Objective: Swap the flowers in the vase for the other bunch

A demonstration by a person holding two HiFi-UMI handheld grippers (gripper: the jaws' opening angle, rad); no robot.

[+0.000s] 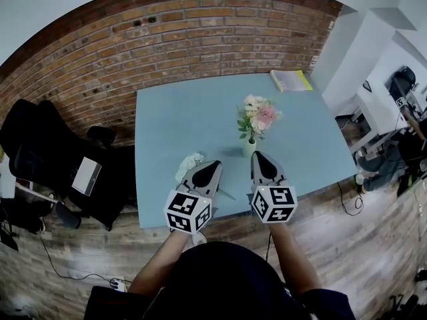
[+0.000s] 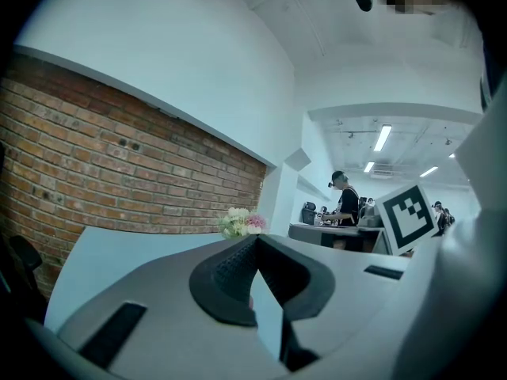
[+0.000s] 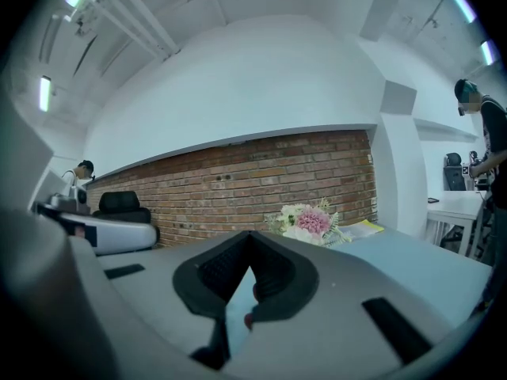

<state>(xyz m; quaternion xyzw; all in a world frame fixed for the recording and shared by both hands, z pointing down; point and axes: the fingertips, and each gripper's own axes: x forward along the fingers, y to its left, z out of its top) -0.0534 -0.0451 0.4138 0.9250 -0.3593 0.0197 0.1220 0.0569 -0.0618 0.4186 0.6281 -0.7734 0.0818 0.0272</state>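
A small pale vase (image 1: 249,147) stands mid-table and holds a pink and white bunch (image 1: 257,115). That bunch also shows beyond the jaws in the left gripper view (image 2: 242,222) and the right gripper view (image 3: 309,220). A second, white bunch (image 1: 188,165) lies on the blue table (image 1: 173,119), partly hidden by my left gripper (image 1: 216,164). This gripper is shut and empty, with its tips just right of the white bunch. My right gripper (image 1: 256,155) is shut too, holds nothing, and points at the vase from just in front of it.
A yellow-green book (image 1: 291,80) lies at the table's far right corner. A black chair (image 1: 40,149) with a white item on it stands left of the table. A brick wall (image 1: 187,39) runs behind. Desks and a person (image 1: 410,105) are at the right.
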